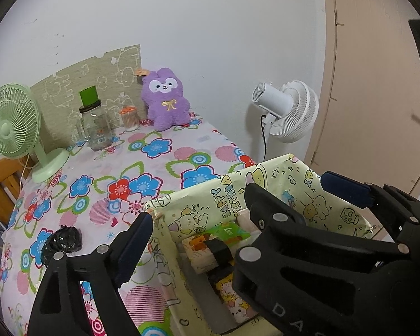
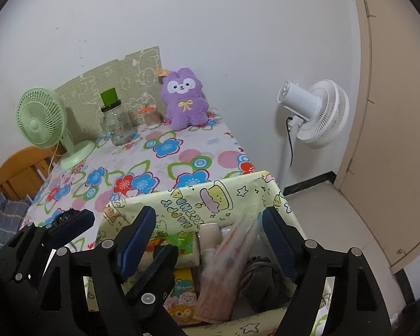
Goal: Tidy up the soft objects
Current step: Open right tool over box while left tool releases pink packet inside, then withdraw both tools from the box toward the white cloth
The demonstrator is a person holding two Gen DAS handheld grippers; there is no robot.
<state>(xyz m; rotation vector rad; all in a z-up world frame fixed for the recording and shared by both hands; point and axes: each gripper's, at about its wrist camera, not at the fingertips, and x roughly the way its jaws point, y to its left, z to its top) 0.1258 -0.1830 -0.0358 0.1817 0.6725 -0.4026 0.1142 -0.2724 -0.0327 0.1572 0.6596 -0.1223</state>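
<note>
Plush toy: a purple plush rabbit sits at the far end of the tabletop, leaning back on the wall; its long axis stands upright, ears up, face toward the cameras.
Storage box: a pale yellow fabric box with cartoon print stands at the near right corner of the tabletop, its open top up.
Box contents: colourful printed packets, a pink-striped clear bag lying aslant, and a dark grey soft item at the right side.
Right tool: spread wide over the box, gripping nothing; the bag lies between the fingers, untouched.
Left tool: spread wide, gripping nothing; one finger is outside the box's left wall, the other over its right rim.
Black object: a small dark lump lies on the tabletop left of the box.
Far row: a green fan, a glass jar with a green cup on top, and a small jar of cotton swabs.
Floor: a white fan.
</note>
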